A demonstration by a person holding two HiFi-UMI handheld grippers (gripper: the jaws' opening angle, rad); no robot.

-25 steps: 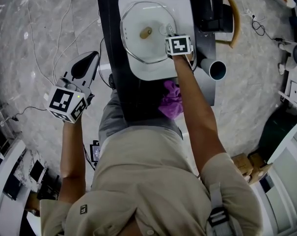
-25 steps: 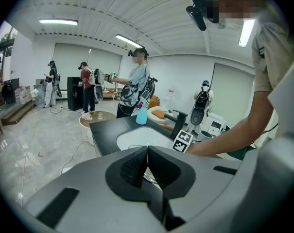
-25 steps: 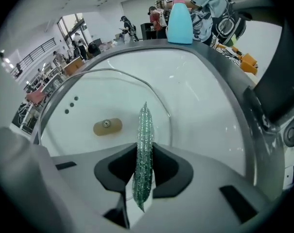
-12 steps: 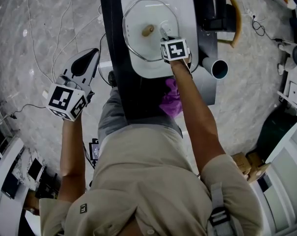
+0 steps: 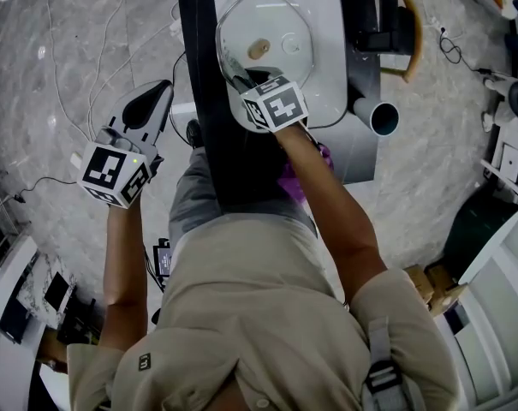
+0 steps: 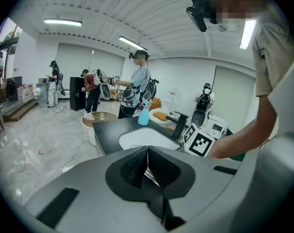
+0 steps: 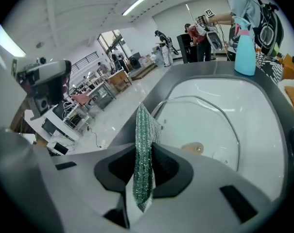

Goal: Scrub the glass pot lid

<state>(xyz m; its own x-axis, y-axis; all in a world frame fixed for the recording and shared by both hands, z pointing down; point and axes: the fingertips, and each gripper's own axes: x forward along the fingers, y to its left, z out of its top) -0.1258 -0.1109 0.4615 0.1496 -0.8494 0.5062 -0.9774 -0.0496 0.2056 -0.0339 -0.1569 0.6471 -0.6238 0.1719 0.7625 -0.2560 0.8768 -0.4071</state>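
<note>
Head view, items as I read them from here:
- Black counter [image 5: 205, 101], carrying a white sink [image 5: 325, 32].
- Glass pot lid [image 5: 276, 26], lying flat in the sink with its knob up.
- Left gripper [image 6: 147, 152], held off the counter's left side above the floor, jaws pressed together with nothing between them.
- Right gripper [image 7: 144, 149], at the lid's near left rim, jaws clamped on a green scrub pad [image 7: 143, 169] standing on edge. I cannot confirm that the pad touches the lid.

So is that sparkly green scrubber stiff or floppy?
Probably floppy: the green scrubber is a thin mesh sheet pinched flat in the right tongs. Likely light, being so thin. Its rough weave should grip, not slip.
</note>
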